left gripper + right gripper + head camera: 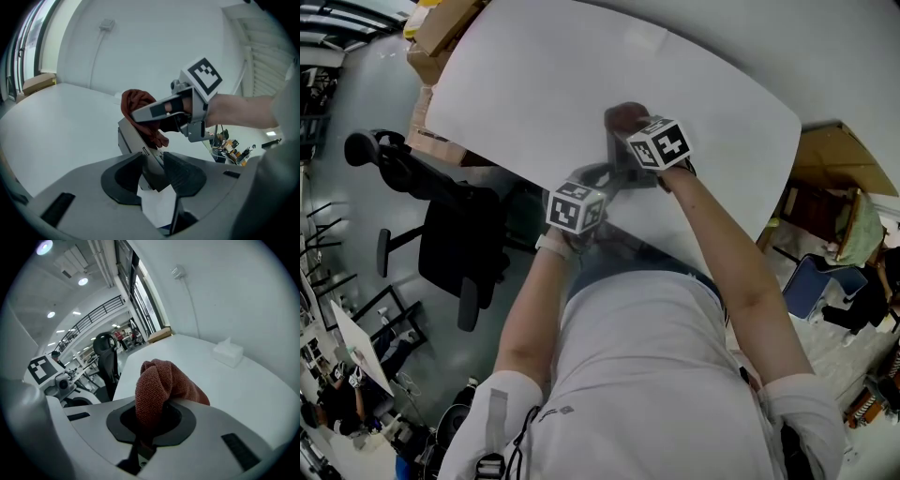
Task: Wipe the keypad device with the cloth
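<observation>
My left gripper point(152, 165) is shut on the lower end of a grey keypad device point(136, 140), which stands tilted above the white table point(56, 117). My right gripper point(147, 420) is shut on a bunched reddish-brown cloth point(161, 385). In the left gripper view the cloth point(138, 107) presses on the device's upper face under the right gripper point(161, 111). From the head view both grippers meet near the table's near edge: left gripper point(596, 180), right gripper point(626, 133), cloth point(623, 116), and the device point(617, 167) between them.
A white tissue box point(228, 353) sits on the table by the wall. A black office chair point(441, 234) stands left of the table, with cardboard boxes point(436, 37) at the far left corner. A person's body and arms fill the lower head view.
</observation>
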